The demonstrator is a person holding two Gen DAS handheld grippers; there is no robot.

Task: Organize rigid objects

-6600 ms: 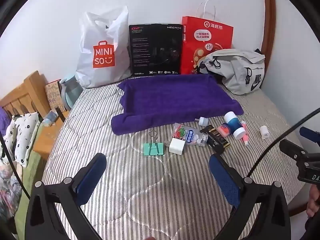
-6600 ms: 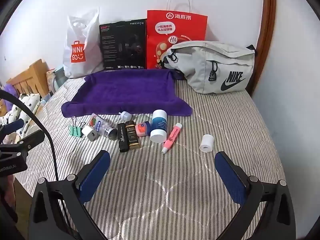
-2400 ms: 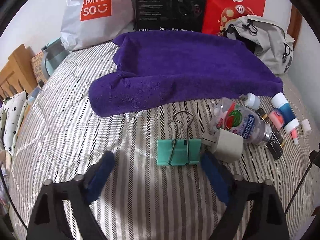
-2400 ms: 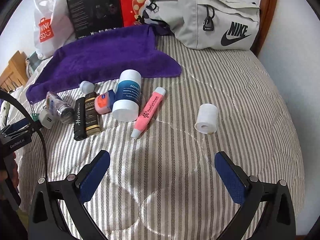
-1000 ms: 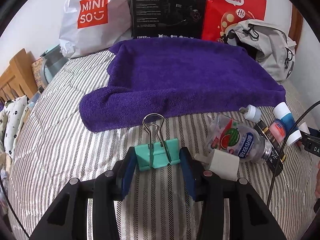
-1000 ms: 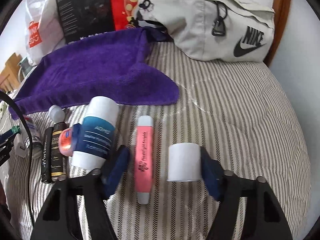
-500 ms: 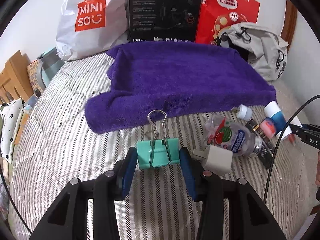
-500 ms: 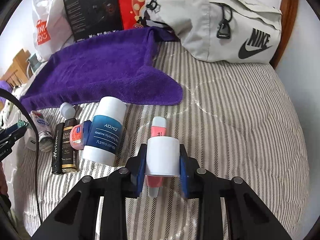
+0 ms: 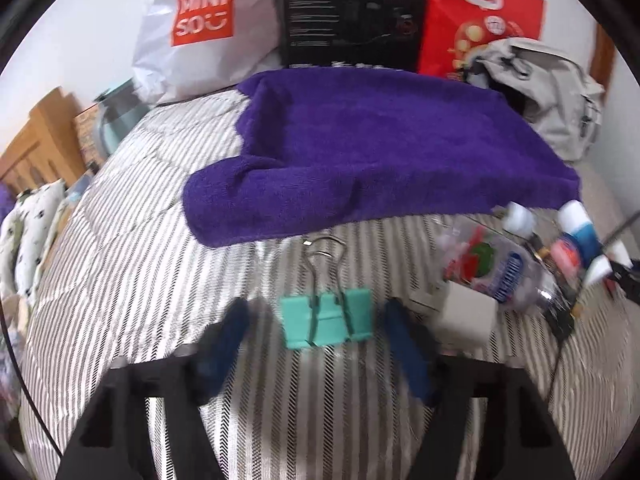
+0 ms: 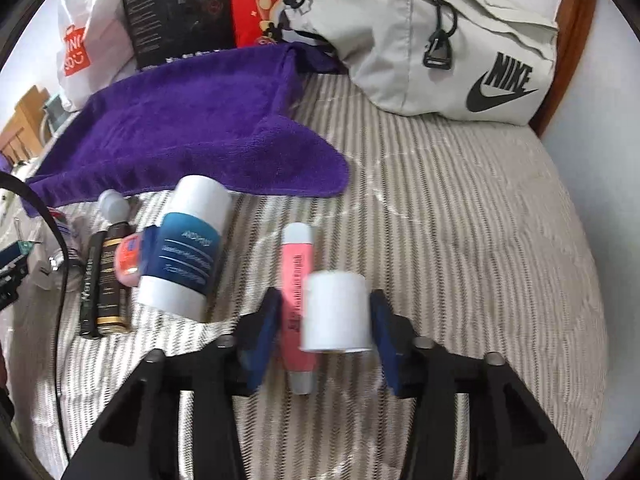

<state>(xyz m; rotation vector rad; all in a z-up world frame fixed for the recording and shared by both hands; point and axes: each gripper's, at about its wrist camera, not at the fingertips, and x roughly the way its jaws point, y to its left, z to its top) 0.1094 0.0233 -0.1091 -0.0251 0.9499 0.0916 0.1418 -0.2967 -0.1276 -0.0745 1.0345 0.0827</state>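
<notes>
Grippers over a striped bed: the left gripper [image 9: 312, 328] gapes around a teal binder clip [image 9: 326, 322]; the right gripper [image 10: 324, 316], loosened, may drop its white roll [image 10: 335, 311] beside a pink tube [image 10: 295, 276], short of the purple towel [image 10: 180, 128].

Miniso bag [image 9: 192, 28], black box [image 9: 352, 12], red paper bag [image 9: 480, 12] leaning against wall; Nike bag [image 10: 440, 40] lying on striped bed [image 10: 460, 220].

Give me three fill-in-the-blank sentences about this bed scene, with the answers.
The towel spread on the bed is coloured ____. The grey bag bears the logo ____. Between the left gripper's fingers lies a green binder ____.
Answers: purple; Nike; clip.
</notes>
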